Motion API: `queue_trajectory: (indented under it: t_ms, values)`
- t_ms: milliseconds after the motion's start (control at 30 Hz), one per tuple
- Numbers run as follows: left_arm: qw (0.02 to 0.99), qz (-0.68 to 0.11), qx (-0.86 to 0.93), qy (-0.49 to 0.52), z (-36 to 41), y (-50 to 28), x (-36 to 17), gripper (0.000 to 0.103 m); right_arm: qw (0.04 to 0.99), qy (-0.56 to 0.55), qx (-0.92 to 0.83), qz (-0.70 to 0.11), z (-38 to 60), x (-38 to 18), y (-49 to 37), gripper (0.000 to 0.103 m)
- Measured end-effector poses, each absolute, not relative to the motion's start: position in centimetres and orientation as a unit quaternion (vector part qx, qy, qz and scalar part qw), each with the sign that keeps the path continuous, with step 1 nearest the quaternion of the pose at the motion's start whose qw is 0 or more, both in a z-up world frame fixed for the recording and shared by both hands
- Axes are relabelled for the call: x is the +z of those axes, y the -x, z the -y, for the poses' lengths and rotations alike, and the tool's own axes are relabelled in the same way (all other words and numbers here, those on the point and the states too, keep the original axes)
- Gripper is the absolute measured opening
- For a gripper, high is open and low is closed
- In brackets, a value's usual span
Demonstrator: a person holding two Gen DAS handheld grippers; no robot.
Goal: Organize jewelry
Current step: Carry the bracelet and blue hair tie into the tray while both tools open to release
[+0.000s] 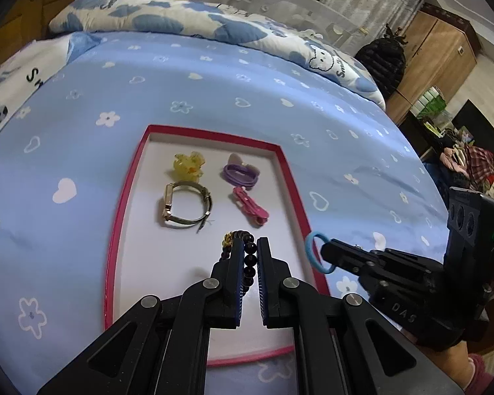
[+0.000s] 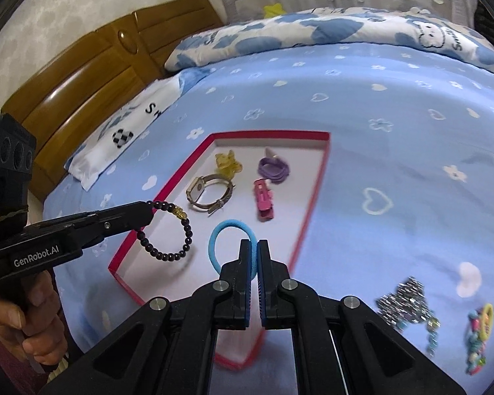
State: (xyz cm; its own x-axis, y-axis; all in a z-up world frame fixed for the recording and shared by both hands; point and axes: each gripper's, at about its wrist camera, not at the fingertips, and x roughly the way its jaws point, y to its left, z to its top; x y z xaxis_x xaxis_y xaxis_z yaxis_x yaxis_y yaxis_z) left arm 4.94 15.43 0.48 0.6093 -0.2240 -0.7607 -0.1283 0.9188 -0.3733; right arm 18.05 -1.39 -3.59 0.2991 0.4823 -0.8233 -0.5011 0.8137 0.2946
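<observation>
Left gripper (image 1: 249,247): jaws nearly closed, pinching a dark bead bracelet (image 2: 168,230) with a gold charm; the bracelet hangs over the near-left part of the red-rimmed tray (image 1: 128,197). Right gripper (image 2: 254,250): jaws nearly closed on a blue hair tie (image 2: 229,227), held over the tray's near edge.

Tray contents, white floor:
- yellow hair claw (image 1: 187,164), far left;
- purple hair ties (image 1: 240,172) with a pale heart piece, far right;
- gold-toned wristwatch (image 1: 184,205), middle left;
- pink hair clip (image 1: 250,205), middle right.

Tray rests on a blue bedsheet (image 1: 214,92) printed with white flowers and hearts. On the sheet, beyond the tray's right edge: a silver bead chain (image 2: 405,299) and a multicoloured bead piece (image 2: 479,332), both blurred. A cloud-print quilt (image 1: 187,23) lies along the bed's far edge.
</observation>
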Motion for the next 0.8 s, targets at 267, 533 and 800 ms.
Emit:
queue_trajectory:
  t_ms: [267,533,800]
  values:
    - [0.863,-0.456,-0.006,0.216,-16.9,-6.8,-1.8,0.006,0.791,0.038,0.307,-0.527,-1.1,-6.0,-19.2,0.003]
    - [0.856,-0.477,0.036,0.199,-17.7,-7.9,-3.7,0.006,0.782,0.071,0.3,-0.541,-2.3,-8.0,-20.3,0.003]
    - [0.85,-0.493,0.062,0.174,-17.1,-8.3,-4.7,0.006,0.771,0.097,0.301,-0.553,-3.3,-9.5,-20.7,0.004]
